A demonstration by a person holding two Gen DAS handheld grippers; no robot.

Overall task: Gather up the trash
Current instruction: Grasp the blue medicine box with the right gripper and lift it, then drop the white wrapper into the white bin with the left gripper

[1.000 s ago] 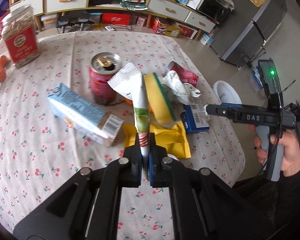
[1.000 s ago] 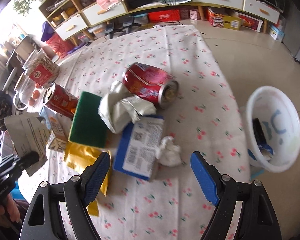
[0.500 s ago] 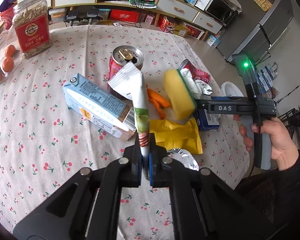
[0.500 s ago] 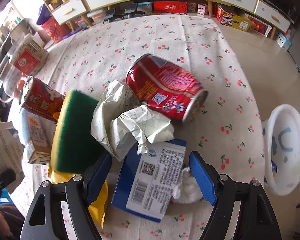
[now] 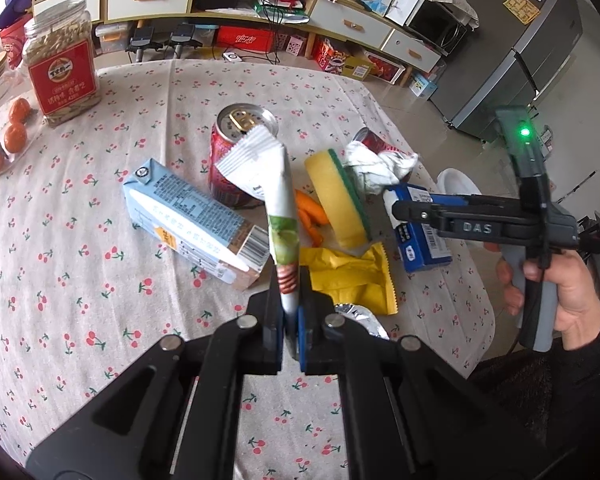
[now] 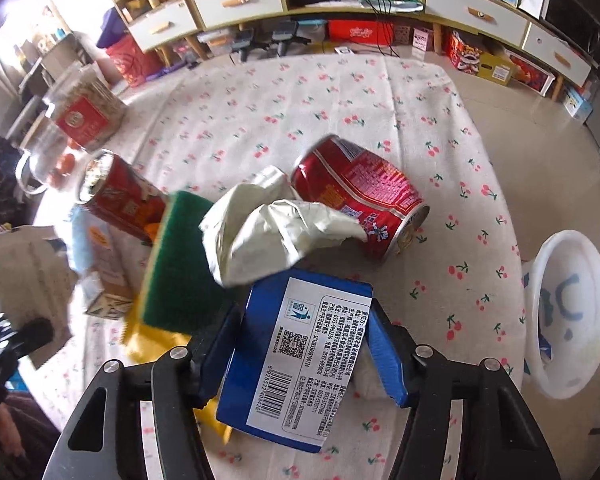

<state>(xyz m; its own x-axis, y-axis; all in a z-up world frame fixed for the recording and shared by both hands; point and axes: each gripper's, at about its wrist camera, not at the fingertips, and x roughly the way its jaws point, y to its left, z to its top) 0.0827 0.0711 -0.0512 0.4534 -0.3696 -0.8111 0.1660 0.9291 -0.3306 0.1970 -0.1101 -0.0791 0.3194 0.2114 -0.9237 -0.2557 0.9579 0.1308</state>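
Note:
My left gripper [image 5: 290,318] is shut on a white snack wrapper [image 5: 278,200] and holds it upright above the table. My right gripper [image 6: 304,344] has its jaws around a blue box with a barcode label [image 6: 300,360]; the blue pads touch its sides. The box also shows in the left wrist view [image 5: 420,232]. Crumpled white paper [image 6: 268,232] lies just beyond the box, against a tipped red can [image 6: 360,196]. A white trash bin [image 6: 568,312] stands on the floor at the right.
On the cherry-print tablecloth [image 5: 80,280] lie a blue carton [image 5: 192,224], an upright red can [image 5: 240,152], a yellow-green sponge [image 5: 336,196], a yellow wrapper [image 5: 352,276], orange peel [image 5: 312,216] and foil [image 5: 360,316]. A nut jar [image 5: 62,76] stands far left.
My right gripper has moved forward and down over the blue box and narrowed onto its sides. My left gripper still holds the wrapper and has drawn back a little.

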